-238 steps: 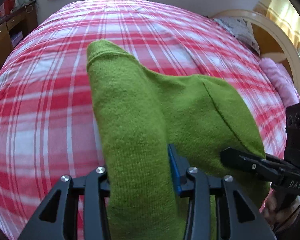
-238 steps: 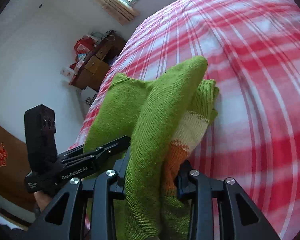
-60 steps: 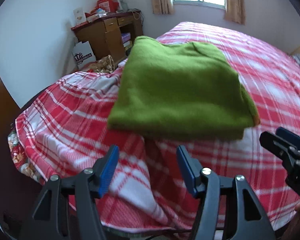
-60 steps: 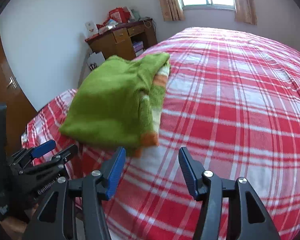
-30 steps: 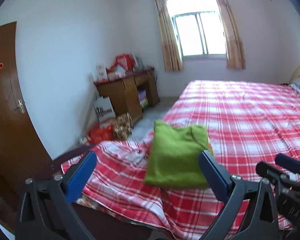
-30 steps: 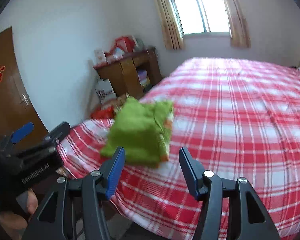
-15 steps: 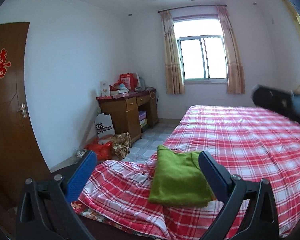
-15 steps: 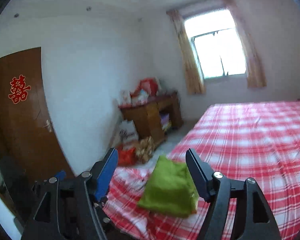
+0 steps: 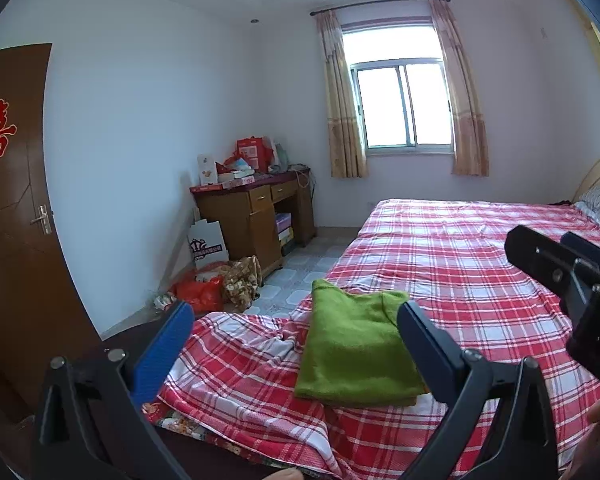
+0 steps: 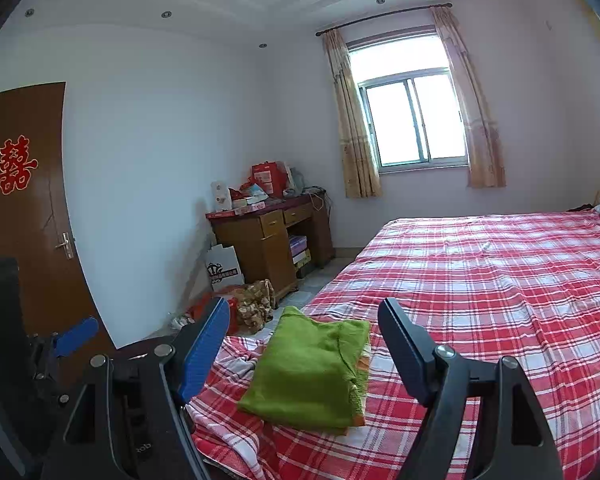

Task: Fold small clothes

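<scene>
left gripper [image 9: 292,344]: jaws wide apart, nothing between, held in the air
right gripper [image 10: 304,344]: jaws opening, nothing between them

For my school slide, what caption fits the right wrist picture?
Folded green sweater lying on the red plaid bed, right gripper open and empty above it.

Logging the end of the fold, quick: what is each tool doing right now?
Left tool: open, empty.
Right tool: jaws opening, nothing between them; the green sweater lies folded on the bed.
</scene>
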